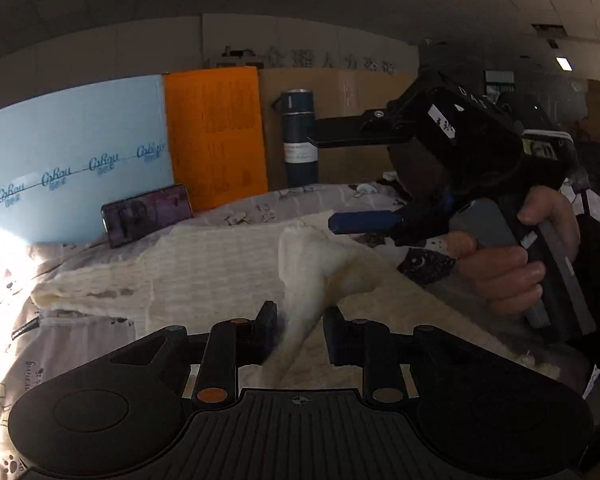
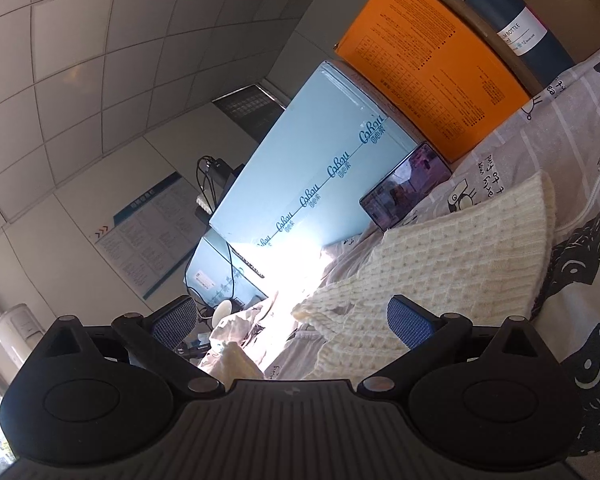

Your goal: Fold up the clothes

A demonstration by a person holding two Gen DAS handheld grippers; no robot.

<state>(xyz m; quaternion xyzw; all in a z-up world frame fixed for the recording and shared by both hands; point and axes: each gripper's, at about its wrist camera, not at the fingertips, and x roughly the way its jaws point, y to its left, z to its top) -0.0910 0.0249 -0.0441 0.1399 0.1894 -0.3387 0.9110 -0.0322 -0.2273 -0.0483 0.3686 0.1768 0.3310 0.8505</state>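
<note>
Pinching a sweater (image 1: 228, 264) fold at 6 o'clock, the left tool (image 1: 300, 330) should carry it flat across the bed (image 1: 80, 344) while the right tool (image 2: 292, 320) waits wide, empty.

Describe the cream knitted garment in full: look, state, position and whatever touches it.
The cream knitted garment is a waffle-textured, soft-looking knit, spread mostly flat on a grey cartoon-print sheet. One part is pulled up into a raised fold that runs down between the fingers of the left gripper, which pinch it. The right gripper hangs wide open at its edge, gripping nothing. A phone stands just behind it.
</note>
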